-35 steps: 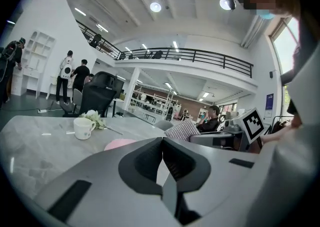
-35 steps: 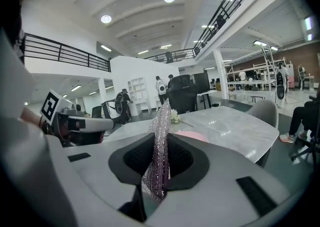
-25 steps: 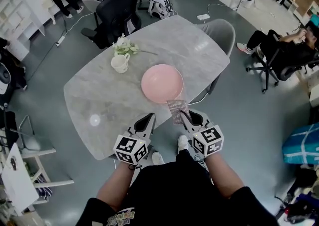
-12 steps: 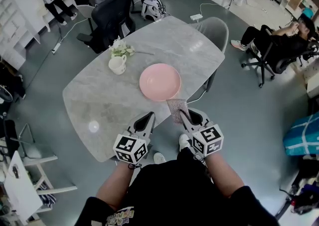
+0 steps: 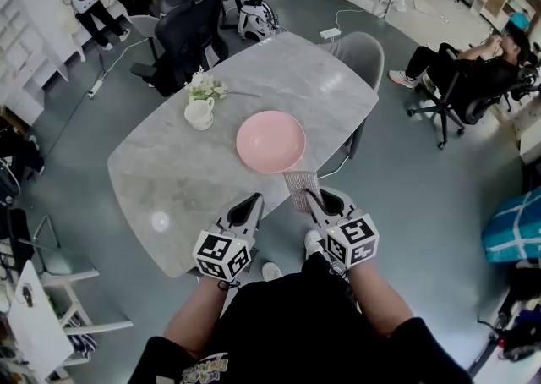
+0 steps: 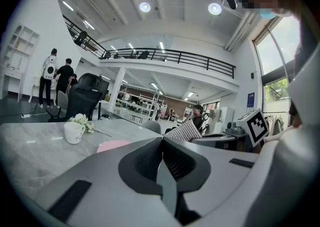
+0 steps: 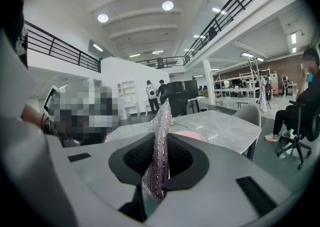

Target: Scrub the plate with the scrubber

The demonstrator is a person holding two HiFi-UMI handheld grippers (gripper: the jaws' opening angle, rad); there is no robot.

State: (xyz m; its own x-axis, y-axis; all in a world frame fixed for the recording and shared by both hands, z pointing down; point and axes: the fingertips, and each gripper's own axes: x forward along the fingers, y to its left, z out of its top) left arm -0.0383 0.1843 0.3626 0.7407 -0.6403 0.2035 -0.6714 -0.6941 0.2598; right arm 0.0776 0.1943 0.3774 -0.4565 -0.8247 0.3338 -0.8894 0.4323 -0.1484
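A pink plate [image 5: 270, 141] lies on the grey marble table [image 5: 169, 171], near its front edge. My right gripper [image 5: 314, 197] is shut on a silvery mesh scrubber [image 5: 302, 187], which sticks up between the jaws [image 7: 160, 136] just short of the plate's near rim. The plate [image 7: 188, 135] shows beyond the scrubber in the right gripper view. My left gripper [image 5: 253, 201] hovers at the table's front edge, left of the scrubber, jaws shut with nothing between them [image 6: 161, 140]. In the left gripper view the plate [image 6: 114, 145] lies ahead and the scrubber [image 6: 183, 131] is to the right.
A white mug [image 5: 200, 113] with a sprig of flowers [image 5: 208, 84] stands on the table left of and behind the plate. A grey chair [image 5: 361, 52] is at the table's far right, a black office chair [image 5: 191, 25] at the far side. People sit and stand around the room.
The head view has shifted slightly. Both grippers keep their places at the table's front edge, the right one still shut on the scrubber.
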